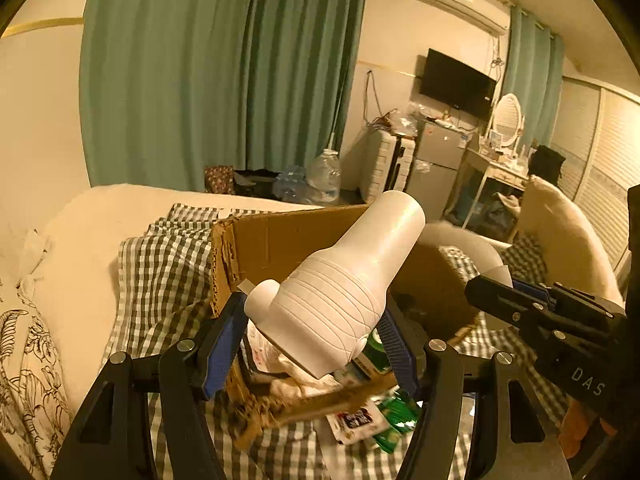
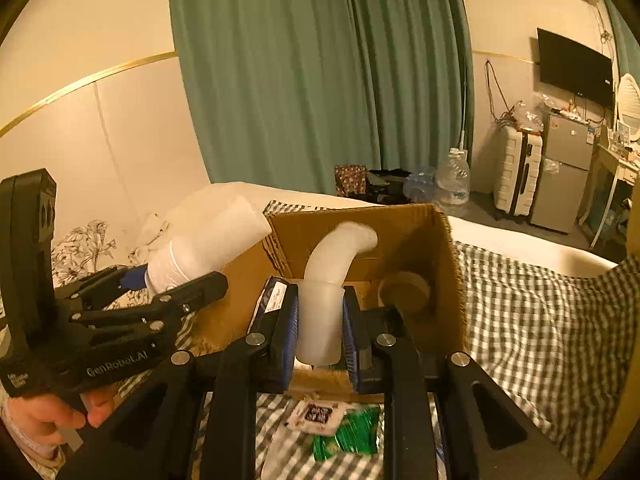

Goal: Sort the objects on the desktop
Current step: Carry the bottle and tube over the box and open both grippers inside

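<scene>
1 cardboard box (image 2: pixel 400 232), open, on the checked bedcover (image 2: pixel 540 320). 1 white bottle (image 1: pixel 344 292), tilted above the box, clamped between the left gripper (image 1: pixel 316 340) fingers. 1 bent translucent tube (image 2: pixel 324 312), pinched in the nearly closed right gripper (image 2: pixel 320 332) fingers. 2 sachets (image 2: pixel 336 424) beneath.

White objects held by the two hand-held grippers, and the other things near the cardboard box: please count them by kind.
White plastic bottle, in the left hand-held gripper: 1
Curved white tube, in the right hand-held gripper: 1
Cardboard box: 1
Green packet on the checked cloth: 1
White sachet: 1
Total: 5
</scene>
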A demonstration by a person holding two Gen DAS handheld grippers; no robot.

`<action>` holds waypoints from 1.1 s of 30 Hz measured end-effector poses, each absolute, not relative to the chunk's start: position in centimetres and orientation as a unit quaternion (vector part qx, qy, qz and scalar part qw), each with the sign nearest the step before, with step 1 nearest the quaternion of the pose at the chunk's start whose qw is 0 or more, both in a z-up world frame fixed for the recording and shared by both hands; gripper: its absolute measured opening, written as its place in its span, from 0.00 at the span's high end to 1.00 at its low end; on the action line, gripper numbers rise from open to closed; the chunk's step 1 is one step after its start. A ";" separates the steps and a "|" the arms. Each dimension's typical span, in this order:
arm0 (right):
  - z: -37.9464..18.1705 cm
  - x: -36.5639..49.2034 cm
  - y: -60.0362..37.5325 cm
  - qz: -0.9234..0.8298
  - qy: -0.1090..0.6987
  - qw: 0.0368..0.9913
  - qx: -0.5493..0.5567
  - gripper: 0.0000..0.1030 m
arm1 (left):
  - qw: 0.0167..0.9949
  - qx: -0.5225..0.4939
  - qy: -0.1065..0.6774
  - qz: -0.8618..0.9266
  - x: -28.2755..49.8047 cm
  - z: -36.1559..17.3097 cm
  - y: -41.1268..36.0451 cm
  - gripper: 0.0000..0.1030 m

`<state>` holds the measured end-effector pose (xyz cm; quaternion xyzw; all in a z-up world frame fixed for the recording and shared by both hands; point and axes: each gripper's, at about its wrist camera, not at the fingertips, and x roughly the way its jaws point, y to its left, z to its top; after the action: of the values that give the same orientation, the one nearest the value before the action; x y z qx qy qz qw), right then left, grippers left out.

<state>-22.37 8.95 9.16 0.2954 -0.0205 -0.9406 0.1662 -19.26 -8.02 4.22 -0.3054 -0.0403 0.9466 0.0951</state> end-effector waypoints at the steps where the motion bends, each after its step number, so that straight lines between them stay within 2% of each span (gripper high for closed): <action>1: 8.9 -22.9 8.9 -0.939 -0.022 0.168 0.298 0.81 | 0.092 -0.310 -0.040 0.945 -19.8 3.6 -8.0 0.35; 8: 7.2 -25.3 8.8 -0.939 -0.022 0.160 0.303 0.78 | 0.091 -0.335 -0.043 0.937 -22.3 1.1 -8.1 0.35; 9: 7.0 -25.4 8.8 -0.941 -0.022 0.157 0.301 0.71 | 0.090 -0.339 -0.042 0.936 -22.5 0.8 -8.2 0.34; 10: 7.0 -25.4 8.9 -0.942 -0.024 0.154 0.298 0.52 | 0.088 -0.341 -0.042 0.935 -22.4 0.7 -8.1 0.34; 11: 7.1 -25.3 9.2 -0.944 -0.027 0.149 0.294 0.41 | 0.084 -0.342 -0.042 0.935 -22.4 0.5 -8.2 0.28; 12: 7.2 -25.2 9.5 -0.948 -0.031 0.141 0.284 0.31 | 0.069 -0.339 -0.043 0.937 -22.3 0.5 -8.4 0.15; 14: 7.5 -24.7 10.1 -0.951 -0.036 0.135 0.274 0.31 | 0.043 -0.331 -0.048 0.942 -21.8 0.8 -8.8 0.05; 19: 8.1 -22.7 11.8 -0.954 -0.038 0.117 0.272 0.31 | 0.032 -0.332 -0.069 0.940 -20.3 1.6 -9.4 0.05; 26: 8.3 -17.7 15.7 -0.958 -0.040 0.067 0.276 0.31 | 0.032 -0.323 -0.043 0.945 -15.5 2.3 -8.0 0.05; 33: 6.1 -13.9 18.0 -0.951 -0.054 0.036 0.302 0.31 | 0.036 -0.348 -0.045 0.936 -12.0 -0.6 -6.2 0.05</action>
<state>-13.88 18.03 6.12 0.3023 -0.0537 -0.9510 0.0356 -11.99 -6.18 -0.59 -0.3480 -0.0447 0.9357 0.0359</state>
